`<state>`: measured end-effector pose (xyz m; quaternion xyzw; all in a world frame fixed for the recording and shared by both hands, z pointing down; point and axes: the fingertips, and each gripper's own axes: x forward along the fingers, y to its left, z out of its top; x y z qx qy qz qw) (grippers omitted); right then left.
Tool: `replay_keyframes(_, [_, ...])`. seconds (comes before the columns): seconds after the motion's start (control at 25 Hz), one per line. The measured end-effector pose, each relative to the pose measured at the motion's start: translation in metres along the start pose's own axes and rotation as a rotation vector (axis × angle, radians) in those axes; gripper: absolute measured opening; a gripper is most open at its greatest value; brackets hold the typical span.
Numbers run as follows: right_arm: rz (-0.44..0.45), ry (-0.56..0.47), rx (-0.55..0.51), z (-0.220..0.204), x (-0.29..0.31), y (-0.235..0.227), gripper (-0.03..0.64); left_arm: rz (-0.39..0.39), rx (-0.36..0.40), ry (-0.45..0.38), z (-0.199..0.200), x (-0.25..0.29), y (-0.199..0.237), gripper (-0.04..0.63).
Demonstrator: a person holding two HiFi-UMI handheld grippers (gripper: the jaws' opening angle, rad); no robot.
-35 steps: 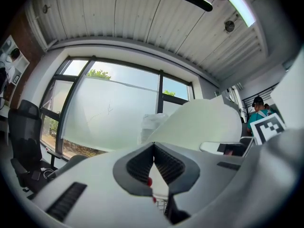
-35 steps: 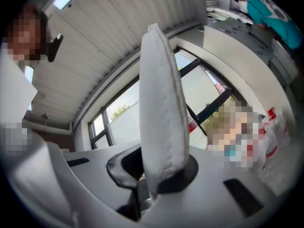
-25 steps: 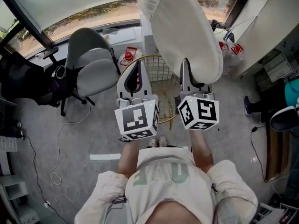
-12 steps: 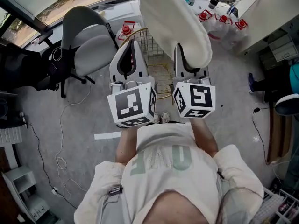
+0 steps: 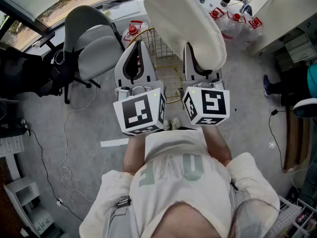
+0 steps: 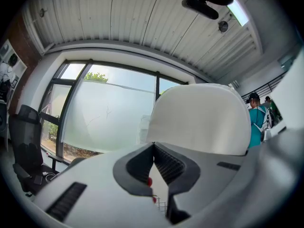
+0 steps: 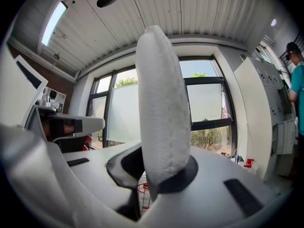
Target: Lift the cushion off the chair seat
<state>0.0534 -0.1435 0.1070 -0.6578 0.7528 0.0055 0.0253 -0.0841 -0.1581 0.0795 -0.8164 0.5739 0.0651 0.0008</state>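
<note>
White and thickly padded, the cushion [image 5: 183, 19] is up in the air over the gold wire chair [image 5: 168, 63], clear of its seat, with its lower edge pinched in the right gripper [image 5: 199, 66]. From the head view you get its broad oval face leaning away from the person; the right gripper view has it edge-on instead, a fat fuzzy slab standing upright with both jaws clamped hard against its sides. The left gripper [image 5: 134, 51] hangs just beside, apart from the cushion, and its own view settles what the head view leaves vague: the jaw tips meet and grasp nothing (only a sliver of wire grid shows below them). That same view catches a person in a teal top [image 6: 259, 120] at the far right. A grey office chair [image 5: 94, 48] stands off to the left, by the window.
</note>
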Motion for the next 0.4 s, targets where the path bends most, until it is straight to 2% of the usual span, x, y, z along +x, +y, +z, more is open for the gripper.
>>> replay_keyframes(0.12, [-0.002,0.000,0.000,0.001,0.000,-0.001,0.044,-0.023,0.013,-0.020,0.003,-0.001,-0.003,0.014])
replay_keyframes(0.4, [-0.006,-0.004,0.004,0.002,-0.001,-0.005,0.044,-0.131,0.045,-0.117,0.018,-0.004,-0.024,0.014])
